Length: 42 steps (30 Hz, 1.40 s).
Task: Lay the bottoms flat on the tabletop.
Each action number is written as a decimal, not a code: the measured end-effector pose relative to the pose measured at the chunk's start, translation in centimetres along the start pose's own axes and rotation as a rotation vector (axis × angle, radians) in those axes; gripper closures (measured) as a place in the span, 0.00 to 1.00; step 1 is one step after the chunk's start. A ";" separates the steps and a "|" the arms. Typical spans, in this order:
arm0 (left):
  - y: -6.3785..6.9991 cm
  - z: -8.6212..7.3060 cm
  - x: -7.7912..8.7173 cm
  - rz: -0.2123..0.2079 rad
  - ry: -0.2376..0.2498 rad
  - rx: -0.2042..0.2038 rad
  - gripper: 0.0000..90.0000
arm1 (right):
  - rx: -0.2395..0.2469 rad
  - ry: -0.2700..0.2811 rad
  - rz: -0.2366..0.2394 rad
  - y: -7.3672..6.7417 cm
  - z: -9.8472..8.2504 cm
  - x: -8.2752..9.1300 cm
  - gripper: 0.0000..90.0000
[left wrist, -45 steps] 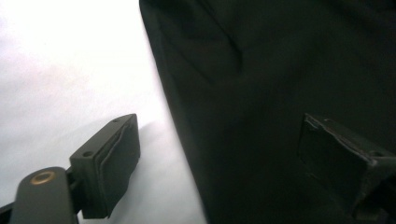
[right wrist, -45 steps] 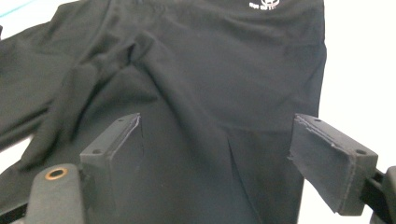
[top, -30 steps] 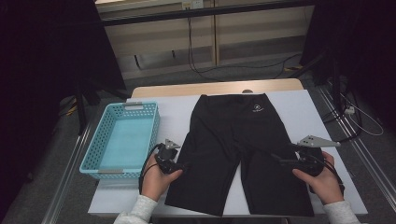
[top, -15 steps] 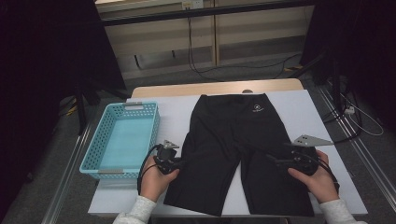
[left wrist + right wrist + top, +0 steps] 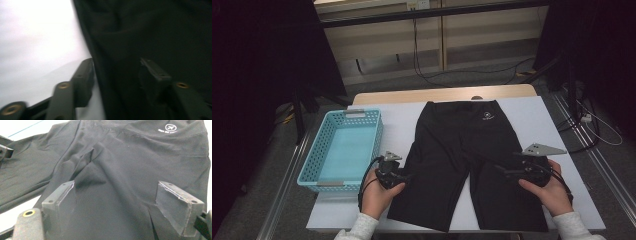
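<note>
Now both grippers at shorts (image 5: 472, 165).

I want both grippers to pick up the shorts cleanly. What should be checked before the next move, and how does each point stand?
1. Shorts lie flat on the table: ok.
2. Left gripper straddles the outer edge of one leg: ok; its jaws have just been opening, fabric between them.
3. Left pads pressing the fabric: not ok, jaws stand apart.
4. Right gripper open over the other leg: ok.
5. Right jaws around an edge: not ok, they sit above flat cloth.
6. Basket beside the shorts, nothing seen inside: ok.
</note>
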<state>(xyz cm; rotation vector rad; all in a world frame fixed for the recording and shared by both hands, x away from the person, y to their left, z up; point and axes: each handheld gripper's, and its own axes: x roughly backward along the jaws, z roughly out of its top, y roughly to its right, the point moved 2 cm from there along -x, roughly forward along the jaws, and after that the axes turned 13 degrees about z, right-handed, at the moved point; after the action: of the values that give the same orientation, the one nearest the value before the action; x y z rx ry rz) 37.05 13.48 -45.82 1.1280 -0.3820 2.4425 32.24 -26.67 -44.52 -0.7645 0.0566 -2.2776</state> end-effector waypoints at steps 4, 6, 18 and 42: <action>0.0 -0.4 0.2 0.014 -0.005 -0.001 0.47 | 0.003 -0.002 0.003 0.0 0.0 -0.1 0.19; 0.2 -0.5 0.4 0.001 -0.020 0.037 0.51 | 0.006 -0.005 0.005 -0.1 0.0 -0.1 0.19; 0.8 -0.5 1.1 -0.092 -0.096 0.095 0.98 | 0.012 -0.005 0.015 -0.4 0.3 -0.5 0.19; 5.0 1.1 2.4 -0.214 0.060 0.052 0.99 | 0.090 -0.004 0.070 -4.6 4.4 -7.7 0.13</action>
<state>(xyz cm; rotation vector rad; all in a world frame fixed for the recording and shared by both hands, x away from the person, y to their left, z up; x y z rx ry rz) 34.04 9.27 -43.63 1.0553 -0.1705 2.3030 36.07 -17.55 -43.64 -0.7098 -0.0205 -2.1963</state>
